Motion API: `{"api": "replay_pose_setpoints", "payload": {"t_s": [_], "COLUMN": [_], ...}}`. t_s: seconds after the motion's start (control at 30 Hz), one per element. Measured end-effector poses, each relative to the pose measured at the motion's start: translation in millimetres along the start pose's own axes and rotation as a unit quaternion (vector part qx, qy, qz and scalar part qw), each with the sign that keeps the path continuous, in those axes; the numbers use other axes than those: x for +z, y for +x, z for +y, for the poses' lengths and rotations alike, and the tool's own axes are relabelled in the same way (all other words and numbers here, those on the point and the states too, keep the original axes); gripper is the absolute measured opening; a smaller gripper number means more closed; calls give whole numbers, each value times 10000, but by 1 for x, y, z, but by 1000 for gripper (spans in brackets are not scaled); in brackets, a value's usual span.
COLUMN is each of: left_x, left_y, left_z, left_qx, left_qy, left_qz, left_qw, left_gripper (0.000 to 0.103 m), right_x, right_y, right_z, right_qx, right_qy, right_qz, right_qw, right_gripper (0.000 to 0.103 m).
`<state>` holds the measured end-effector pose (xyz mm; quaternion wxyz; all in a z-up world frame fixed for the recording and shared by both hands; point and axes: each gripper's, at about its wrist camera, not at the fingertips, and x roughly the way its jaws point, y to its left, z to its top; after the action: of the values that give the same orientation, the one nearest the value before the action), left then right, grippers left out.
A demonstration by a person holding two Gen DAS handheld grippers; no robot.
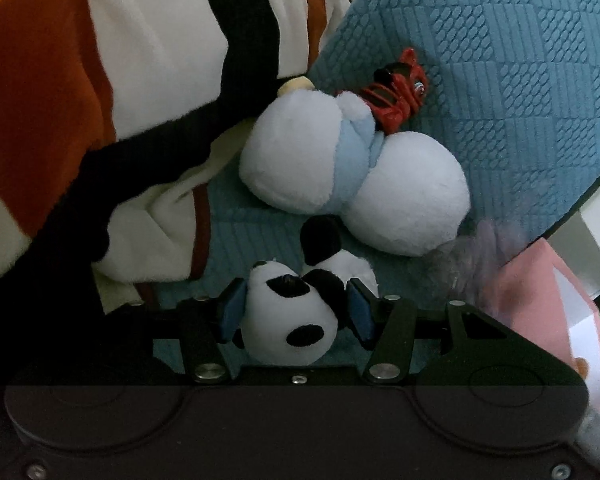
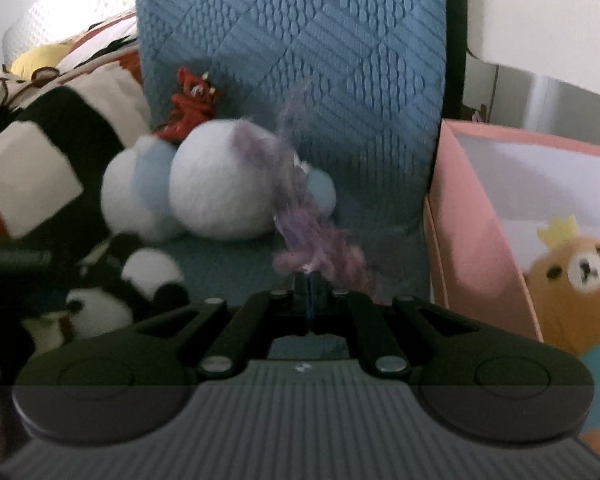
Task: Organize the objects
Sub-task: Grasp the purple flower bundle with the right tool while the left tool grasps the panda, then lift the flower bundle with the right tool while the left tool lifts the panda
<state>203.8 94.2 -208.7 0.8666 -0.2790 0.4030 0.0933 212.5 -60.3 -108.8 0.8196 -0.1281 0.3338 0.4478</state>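
My left gripper (image 1: 296, 308) is shut on the head of a black-and-white panda plush (image 1: 292, 320), low over the blue quilted bed cover (image 1: 500, 80). The panda also shows in the right wrist view (image 2: 100, 304). My right gripper (image 2: 311, 280) is shut on a fluffy purple toy (image 2: 300, 208), which is blurred; it also shows as a blur in the left wrist view (image 1: 480, 252). A white and pale-blue plush (image 1: 352, 168) lies behind, with a red toy car (image 1: 400, 92) beside it. The white plush (image 2: 204, 184) and the red car (image 2: 190, 104) show in the right wrist view too.
A pink box (image 2: 480, 216) stands right of the bed, holding a brown bear plush (image 2: 580, 292); it also shows in the left wrist view (image 1: 540, 300). A striped orange, white and black blanket (image 1: 100, 100) is heaped on the left.
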Motion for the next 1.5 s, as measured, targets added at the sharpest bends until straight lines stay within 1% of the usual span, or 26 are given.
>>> {"api": "replay_pose_setpoints", "payload": {"t_s": [0.17, 0.23, 0.27, 0.43, 0.5, 0.53, 0.63, 0.67, 0.7, 0.77, 0.8, 0.83, 0.9, 0.97, 1.0, 1.07, 1.1, 1.17, 1.2, 1.23, 1.3, 1.37, 1.4, 1.5], "left_x": [-5, -7, -8, -8, -7, -7, -7, -8, -8, -7, -6, -6, -6, -6, -7, -9, -10, -10, -9, -8, -10, -10, -10, -10], "left_y": [-2, -2, -2, -3, -3, -2, 1, 3, 5, 7, 9, 10, 11, 14, 15, 20, 21, 20, 20, 20, 21, 22, 21, 21], "left_z": [-7, -10, -11, -8, -5, -4, -4, -4, -4, -4, -4, -3, -1, 2, 2, 1, 1, 2, 2, 3, 5, 6, 6, 6], "left_qx": [-56, -80, -105, -189, -229, -235, -156, -120, -94, -82, -82, -79, -85, -115, -145, -216, -245, -266, -278, -293, -288, -292, -312, -349], "left_qy": [143, 223, 250, 180, 115, 96, 121, 140, 148, 142, 134, 116, 51, -2, -5, 8, -28, -81, -102, -141, -188, -195, -203, -241], "left_qz": [94, 151, 162, 297, 359, 387, 485, 527, 578, 637, 653, 671, 723, 828, 900, 1112, 1161, 1138, 1138, 1148, 1189, 1220, 1203, 1180], "left_qw": [9998, 9996, 9995, 9992, 9990, 9989, 9986, 9984, 9982, 9978, 9977, 9976, 9973, 9965, 9958, 9936, 9929, 9931, 9931, 9929, 9923, 9919, 9920, 9921], "left_gripper": [52, 52, 48, 50, 57, 59, 67, 72, 73, 73, 74, 74, 74, 76, 79, 79, 79, 79, 79, 79, 79, 79, 79, 79], "right_x": [-21, -29, -33, -60, -69, -71, -70, -69, -68, -65, -63, -61, -58, -56, -54, -51, -49, -45, -43, -41, -38, -36, -36, -38], "right_y": [-16, -21, -23, -38, -43, -44, -44, -43, -42, -39, -38, -38, -37, -33, -31, -32, -33, -33, -32, -29, -22, -11, -5, 10], "right_z": [7, 10, 12, 18, 19, 19, 16, 14, 13, 13, 13, 13, 14, 18, 20, 20, 19, 14, 11, 9, 6, 6, 7, 8], "right_qx": [8, 60, 75, 310, 425, 467, 617, 670, 726, 725, 688, 695, 695, 631, 588, 521, 475, 371, 293, 202, 11, -187, -207, -95], "right_qy": [-108, -89, -93, -163, -210, -198, -8, 65, 145, 341, 496, 633, 764, 589, 464, 332, 307, 347, 360, 349, 272, 124, 82, 67], "right_qz": [113, 243, 312, 652, 745, 766, 815, 815, 817, 776, 687, 566, 415, 451, 446, 384, 325, 249, 231, 243, 213, 323, 399, 555], "right_qw": [9999, 9996, 9994, 9973, 9961, 9958, 9948, 9944, 9939, 9938, 9940, 9940, 9938, 9952, 9962, 9973, 9979, 9984, 9987, 9989, 9994, 9992, 9990, 9984], "right_gripper": [3, 3, 3, 3, 5, 5, 6, 6, 9, 35, 60, 71, 69, 69, 69, 69, 69, 69, 73, 81, 83, 83, 83, 83]}}
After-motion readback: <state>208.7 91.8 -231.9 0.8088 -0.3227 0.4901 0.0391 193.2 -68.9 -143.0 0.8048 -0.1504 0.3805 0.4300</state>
